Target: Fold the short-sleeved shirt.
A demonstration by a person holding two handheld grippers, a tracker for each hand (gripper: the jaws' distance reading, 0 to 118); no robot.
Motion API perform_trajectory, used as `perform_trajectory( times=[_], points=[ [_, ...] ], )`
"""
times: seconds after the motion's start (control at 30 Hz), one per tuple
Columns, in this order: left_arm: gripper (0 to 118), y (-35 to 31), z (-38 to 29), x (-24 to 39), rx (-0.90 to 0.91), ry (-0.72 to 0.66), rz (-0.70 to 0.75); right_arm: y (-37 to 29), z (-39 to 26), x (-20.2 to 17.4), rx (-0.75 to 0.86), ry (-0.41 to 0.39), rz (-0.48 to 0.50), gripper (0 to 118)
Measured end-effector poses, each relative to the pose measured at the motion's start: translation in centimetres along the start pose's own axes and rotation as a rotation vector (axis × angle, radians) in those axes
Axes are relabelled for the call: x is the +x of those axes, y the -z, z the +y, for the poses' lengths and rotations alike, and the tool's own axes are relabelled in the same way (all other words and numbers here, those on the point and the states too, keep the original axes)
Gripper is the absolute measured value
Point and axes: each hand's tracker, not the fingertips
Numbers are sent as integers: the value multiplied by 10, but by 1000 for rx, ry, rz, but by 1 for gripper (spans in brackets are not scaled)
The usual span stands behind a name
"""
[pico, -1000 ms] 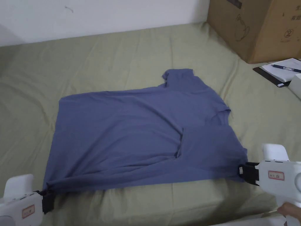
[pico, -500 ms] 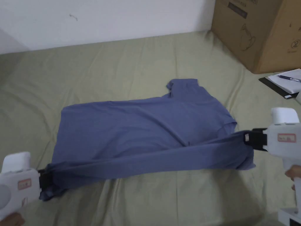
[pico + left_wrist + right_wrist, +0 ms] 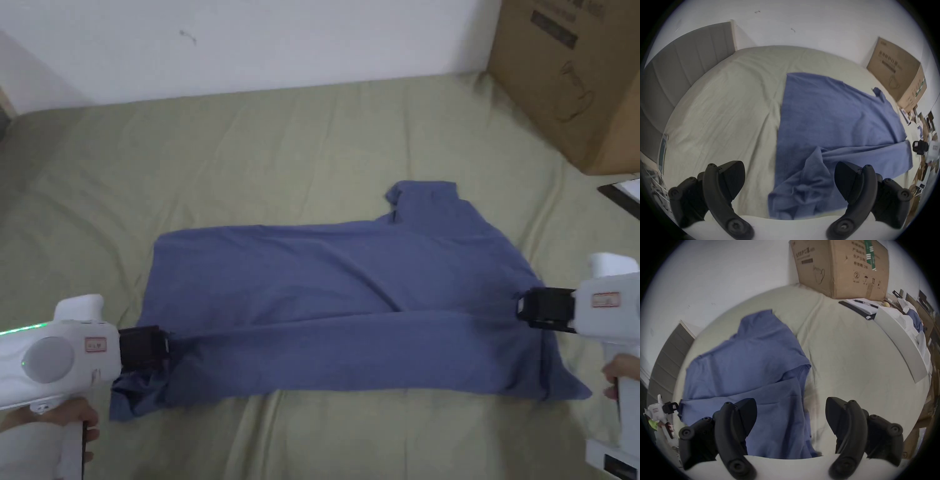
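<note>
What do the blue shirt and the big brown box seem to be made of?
Shirt: soft, thin knit cloth, probably cotton or a blend, with a matte finish; it drapes limp and bunches in small folds near the left gripper.
Box: corrugated cardboard, plain brown and matte; it has flat stiff faces, sharp edges and dark printing.

The left gripper (image 3: 164,347) sits low at the left of the head view, its white body lying roughly level and its black jaws pointing right. In the left gripper view (image 3: 789,180) its jaws stand wide apart with nothing between them. The left hand (image 3: 59,417) wraps the handle from below. The right gripper (image 3: 522,307) is at the right edge, level, jaws pointing left toward the other one. In the right gripper view (image 3: 791,414) its jaws are likewise spread wide. The right hand (image 3: 620,374) grips the handle below the body, fingers curled round it.
</note>
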Motion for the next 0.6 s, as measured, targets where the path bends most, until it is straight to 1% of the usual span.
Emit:
perform_trajectory(
  times=[0.03,0.07,0.1,0.13,0.17,0.2,0.23,0.27,0.33,0.4,0.43,0.47,0.5,0.53,0.57,0.6],
  points=[
    [111,-12,-8,-2,1,4,9,-13,-4,1,30,-21,2,87],
    [110,-20,-15,-6,10,10,17,-26,-10,1,54,-49,-3,74],
    [107,-30,-25,-8,19,16,20,-37,-15,1,70,-67,-8,57],
    [92,-40,-36,-10,25,17,15,-48,-24,0,88,-81,-7,34],
    [69,-49,-48,-11,28,18,-4,-56,-32,1,87,-80,-1,21],
    [39,-58,-60,-8,24,16,-30,-64,-40,1,78,-82,17,14],
    [4,-62,-72,-7,18,10,-37,-70,-48,-2,68,-83,33,8],
    [0,-65,-84,-5,15,8,-34,-75,-58,-5,60,-81,22,0],
    [0,-60,-98,-10,13,-1,-43,-82,-77,-9,64,-101,11,0],
    [0,-58,-105,-7,23,10,-67,-83,-89,-13,45,-102,24,0],
    [3,-56,-106,-3,31,19,-55,-84,-95,-14,39,-92,39,0],
    [17,-55,-100,4,40,42,-36,-83,-100,-15,34,-79,49,0],
    [45,-53,-96,5,49,51,-17,-80,-101,-15,22,-76,51,0],
    [56,-48,-91,7,50,42,-16,-79,-104,-17,15,-77,50,0],
    [56,-41,-85,7,46,43,-9,-77,-106,-18,11,-75,44,0],
    [86,-33,-78,8,36,32,3,-77,-108,-19,2,-77,43,0]
  ],
)
